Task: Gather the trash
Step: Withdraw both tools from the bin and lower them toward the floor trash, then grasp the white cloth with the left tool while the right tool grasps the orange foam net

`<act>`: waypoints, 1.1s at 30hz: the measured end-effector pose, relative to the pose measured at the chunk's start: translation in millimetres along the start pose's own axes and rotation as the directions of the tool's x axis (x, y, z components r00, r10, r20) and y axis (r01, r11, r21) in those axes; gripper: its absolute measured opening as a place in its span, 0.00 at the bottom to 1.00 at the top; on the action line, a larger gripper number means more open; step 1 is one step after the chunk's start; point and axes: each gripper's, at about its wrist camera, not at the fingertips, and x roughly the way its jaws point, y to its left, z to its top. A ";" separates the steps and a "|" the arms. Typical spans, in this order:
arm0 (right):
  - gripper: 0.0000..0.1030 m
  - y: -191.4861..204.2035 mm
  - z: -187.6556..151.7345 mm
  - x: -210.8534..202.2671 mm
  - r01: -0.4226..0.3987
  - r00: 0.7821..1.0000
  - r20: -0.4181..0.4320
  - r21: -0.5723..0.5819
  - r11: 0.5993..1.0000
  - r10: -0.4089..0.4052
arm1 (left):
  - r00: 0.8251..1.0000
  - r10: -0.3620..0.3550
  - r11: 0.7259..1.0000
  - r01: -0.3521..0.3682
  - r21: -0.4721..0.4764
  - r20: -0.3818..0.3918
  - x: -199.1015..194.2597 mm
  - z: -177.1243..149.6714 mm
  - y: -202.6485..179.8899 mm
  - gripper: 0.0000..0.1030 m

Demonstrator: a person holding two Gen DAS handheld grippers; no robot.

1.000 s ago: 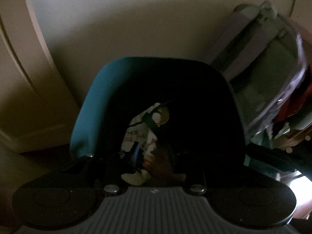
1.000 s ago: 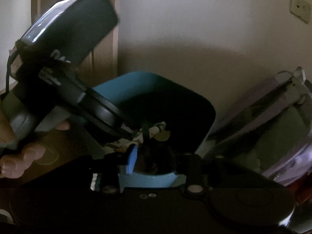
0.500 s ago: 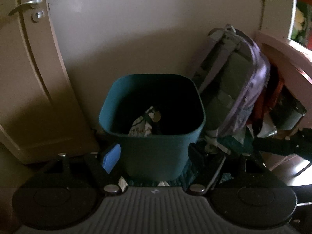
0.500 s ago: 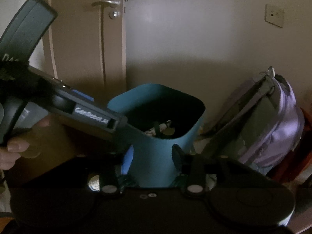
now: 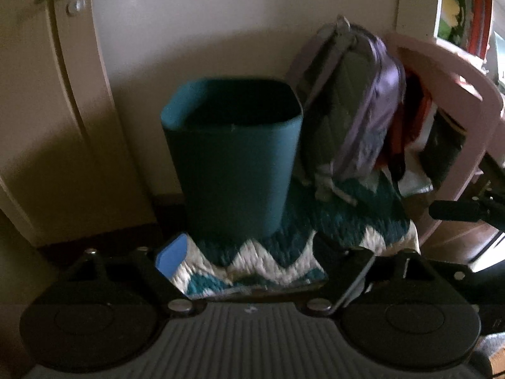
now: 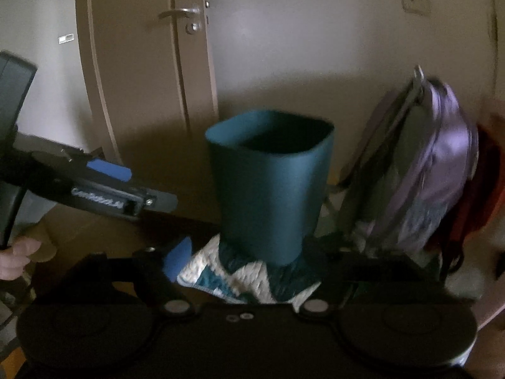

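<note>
A teal trash bin (image 5: 233, 158) stands upright on a zigzag rug against the wall; it also shows in the right wrist view (image 6: 271, 189). Its inside is dark and its contents are hidden from here. My left gripper (image 5: 252, 262) is open and empty, low in front of the bin. My right gripper (image 6: 249, 255) is open and empty, also in front of the bin's base. The left gripper also shows in the right wrist view (image 6: 132, 186), left of the bin, held by a hand.
A purple-grey backpack (image 5: 350, 107) leans on the wall right of the bin. A teal and white zigzag rug (image 5: 284, 252) lies under the bin. A closed door (image 6: 142, 63) is at left. A pale pink curved furniture edge (image 5: 457, 94) is at right.
Both grippers have pulled back and away from the bin. A second ago they were over its opening by the trash inside; now the whole bin is seen from outside.
</note>
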 end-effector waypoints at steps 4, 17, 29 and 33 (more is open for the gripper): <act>0.86 -7.3 -34.7 9.6 -0.007 1.000 -0.029 0.041 0.999 0.009 | 0.999 -0.030 0.999 0.028 -0.046 -0.043 17.9 -34.5 4.4 0.93; 0.97 -53.0 -148.0 99.6 0.069 0.975 -0.218 0.115 0.991 -0.042 | 0.951 -0.058 0.984 0.003 -0.177 -0.304 156.4 -123.6 10.6 0.98; 0.95 -121.0 -241.5 224.9 0.251 0.893 -0.436 0.285 0.925 -0.108 | 0.793 -0.075 0.936 -0.152 -0.316 -0.604 323.1 -204.2 6.6 0.98; 0.94 -138.4 -271.2 265.7 0.289 0.862 -0.495 0.300 0.909 -0.110 | 0.733 -0.070 0.931 -0.197 -0.308 -0.677 373.5 -233.2 2.5 0.98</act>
